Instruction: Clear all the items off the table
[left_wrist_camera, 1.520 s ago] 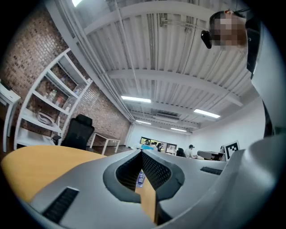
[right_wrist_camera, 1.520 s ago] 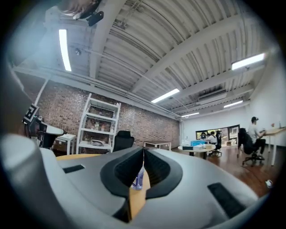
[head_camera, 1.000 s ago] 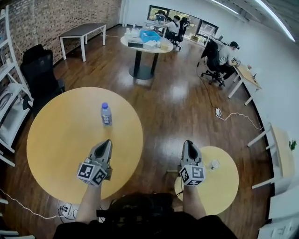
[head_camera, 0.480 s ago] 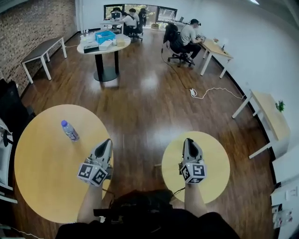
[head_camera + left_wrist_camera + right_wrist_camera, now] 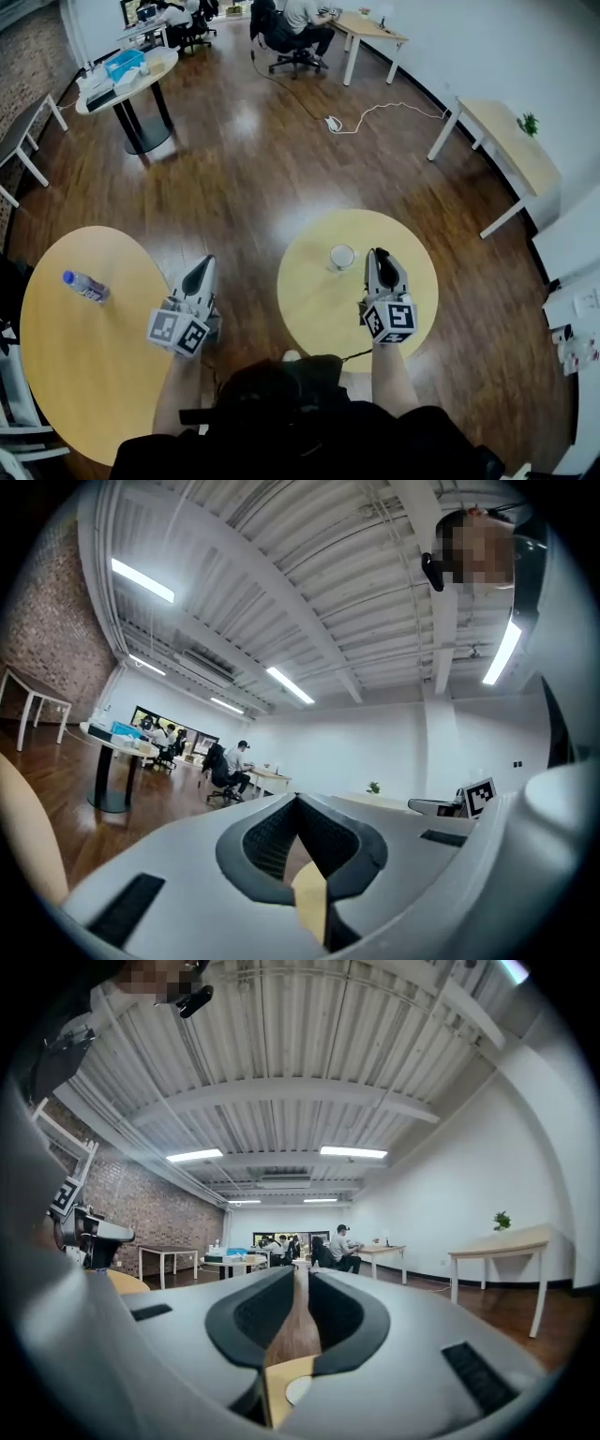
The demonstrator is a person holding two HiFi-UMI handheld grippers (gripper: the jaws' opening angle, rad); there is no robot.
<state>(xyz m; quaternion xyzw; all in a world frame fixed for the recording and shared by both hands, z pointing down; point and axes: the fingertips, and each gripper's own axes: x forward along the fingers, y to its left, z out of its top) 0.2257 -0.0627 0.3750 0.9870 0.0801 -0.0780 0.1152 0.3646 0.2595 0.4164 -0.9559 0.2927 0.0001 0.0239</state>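
Two round tables: a white cup (image 5: 342, 257) sits on the small table (image 5: 319, 309), and a blue-capped bottle (image 5: 86, 286), label unreadable, sits on the large table (image 5: 84, 366) left of it, seen only from the head view. Left gripper (image 5: 202, 267) jaws meet, empty; right gripper (image 5: 379, 255) jaws, beside the cup, have just been opening to an empty slit.

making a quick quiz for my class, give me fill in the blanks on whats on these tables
1. The white cup sits on the small yellow table; the large yellow table holds a water ___.
2. That item's cap is ___.
3. Both yellow tabletops are ___ in shape.
Missing words: bottle; blue; round.
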